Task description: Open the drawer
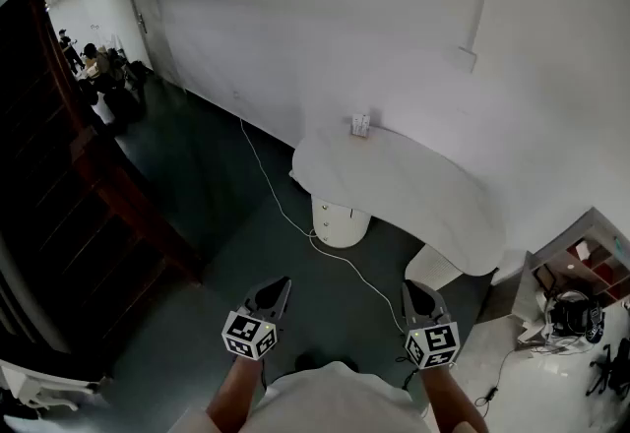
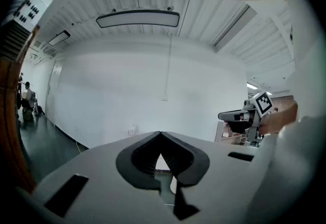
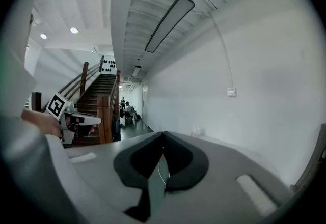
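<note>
No drawer front shows plainly in any view. A white curved table (image 1: 413, 200) stands ahead on round white pedestals (image 1: 340, 221), and the near pedestal carries small dark marks. My left gripper (image 1: 283, 282) is held out low over the dark floor, short of the table, with its jaws shut and nothing between them. My right gripper (image 1: 412, 287) is held level beside it, near the table's right pedestal, also shut and holding nothing. In the left gripper view the jaw tips (image 2: 161, 134) meet, and they also meet in the right gripper view (image 3: 163, 133).
A small white box (image 1: 361, 125) sits at the table's far edge by the wall. A white cable (image 1: 285, 215) runs across the floor to the pedestal. A dark wooden staircase (image 1: 69, 224) fills the left. An open shelf (image 1: 576, 269) with clutter stands at the right. People sit far down the hall (image 1: 94, 62).
</note>
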`<action>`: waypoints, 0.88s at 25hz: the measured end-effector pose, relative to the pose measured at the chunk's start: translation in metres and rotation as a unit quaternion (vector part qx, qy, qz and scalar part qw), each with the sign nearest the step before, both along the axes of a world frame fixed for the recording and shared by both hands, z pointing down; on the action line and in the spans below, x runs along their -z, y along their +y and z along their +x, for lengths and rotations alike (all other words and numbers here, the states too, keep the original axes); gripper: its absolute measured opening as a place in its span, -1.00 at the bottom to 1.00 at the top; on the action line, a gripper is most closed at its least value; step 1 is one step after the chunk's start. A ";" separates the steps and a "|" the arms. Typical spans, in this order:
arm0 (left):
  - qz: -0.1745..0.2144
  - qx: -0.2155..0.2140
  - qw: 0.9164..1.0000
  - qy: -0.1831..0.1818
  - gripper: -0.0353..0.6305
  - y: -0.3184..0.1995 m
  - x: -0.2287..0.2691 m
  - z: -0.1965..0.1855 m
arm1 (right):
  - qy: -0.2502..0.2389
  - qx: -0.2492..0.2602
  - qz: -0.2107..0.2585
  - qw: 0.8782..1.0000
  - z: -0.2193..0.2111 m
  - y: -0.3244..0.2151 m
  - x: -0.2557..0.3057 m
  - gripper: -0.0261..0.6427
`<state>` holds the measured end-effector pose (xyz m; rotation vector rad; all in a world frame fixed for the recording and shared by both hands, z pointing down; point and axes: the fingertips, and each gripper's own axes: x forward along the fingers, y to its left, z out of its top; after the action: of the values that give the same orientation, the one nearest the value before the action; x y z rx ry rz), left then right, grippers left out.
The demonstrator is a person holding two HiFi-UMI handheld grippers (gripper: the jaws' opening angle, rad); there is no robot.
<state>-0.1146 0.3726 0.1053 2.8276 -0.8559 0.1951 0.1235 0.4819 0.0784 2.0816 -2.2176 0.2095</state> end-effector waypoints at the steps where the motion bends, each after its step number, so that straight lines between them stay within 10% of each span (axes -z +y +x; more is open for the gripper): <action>1: -0.001 0.001 1.000 0.000 -0.87 -0.001 -0.001 0.000 | 0.000 0.000 0.000 1.000 0.000 -0.001 0.000 -0.89; 22: -0.007 -0.029 1.000 0.007 -0.87 -0.023 -0.008 -0.008 | 0.006 -0.014 -0.006 1.000 -0.020 -0.020 -0.003 -0.89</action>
<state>-0.1222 0.3496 0.1129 2.8386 -0.7682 0.1874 0.1032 0.4618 0.0812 2.1042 -2.1752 0.2098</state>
